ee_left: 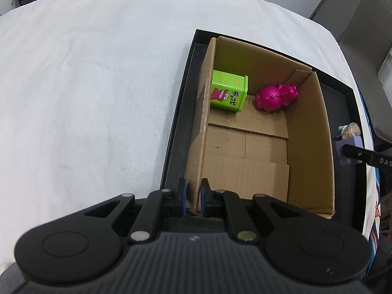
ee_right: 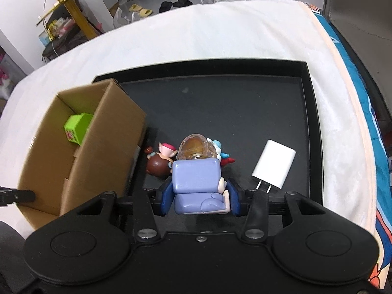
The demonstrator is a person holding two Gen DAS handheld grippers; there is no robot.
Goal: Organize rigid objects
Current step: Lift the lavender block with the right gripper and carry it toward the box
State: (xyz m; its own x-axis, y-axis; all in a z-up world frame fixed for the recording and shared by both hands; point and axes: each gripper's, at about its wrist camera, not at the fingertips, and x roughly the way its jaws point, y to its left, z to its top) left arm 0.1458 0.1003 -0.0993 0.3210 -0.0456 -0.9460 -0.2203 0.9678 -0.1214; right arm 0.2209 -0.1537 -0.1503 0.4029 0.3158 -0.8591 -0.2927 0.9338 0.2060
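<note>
My left gripper (ee_left: 192, 191) is shut on the near left wall of the open cardboard box (ee_left: 311, 132). The box stands in the black tray (ee_left: 178, 112). Inside it lie a green toy cup (ee_left: 227, 91) and a magenta figurine (ee_left: 275, 96). My right gripper (ee_right: 199, 196) is shut on a lilac block figurine (ee_right: 197, 176) with a clear amber dome (ee_right: 196, 150) at its far end, held just above the tray floor (ee_right: 220, 103). That figurine (ee_left: 348, 144) shows at the right edge of the left wrist view. A brown and pink figurine (ee_right: 160, 159) and a white charger (ee_right: 274, 164) lie in the tray.
A small blue and red toy (ee_right: 224, 156) peeks out behind the dome. The tray sits on a white blanket (ee_right: 196, 36) that covers the surface. The box (ee_right: 80, 147) fills the tray's left part. Furniture and clutter stand beyond the far edge.
</note>
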